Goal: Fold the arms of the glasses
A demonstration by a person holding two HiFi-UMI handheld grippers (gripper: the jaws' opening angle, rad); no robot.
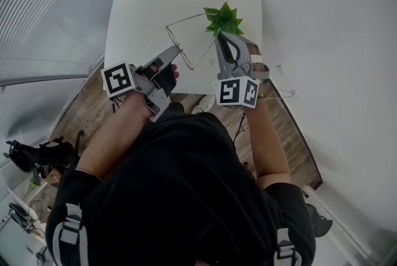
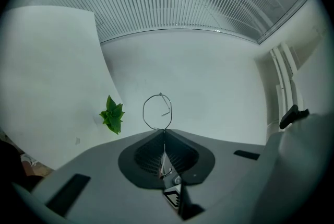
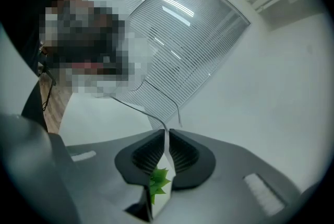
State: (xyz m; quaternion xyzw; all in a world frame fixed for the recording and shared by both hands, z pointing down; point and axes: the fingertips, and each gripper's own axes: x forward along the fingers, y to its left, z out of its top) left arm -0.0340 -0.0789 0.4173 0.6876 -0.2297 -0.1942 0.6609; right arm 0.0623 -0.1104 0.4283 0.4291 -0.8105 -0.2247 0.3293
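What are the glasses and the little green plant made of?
The glasses look like thin metal wire: the frame is a very thin dark line around clear, see-through lenses. I can't tell whether the lenses are glass or plastic. The plant is probably fake and made of plastic: its pointy leaves look stiff and are all one bright, even green.

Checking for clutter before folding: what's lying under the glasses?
Only bare white table shows through the thin frame of the glasses. A small green plant stands by their right end. The right gripper covers the plant's base and the tabletop there.
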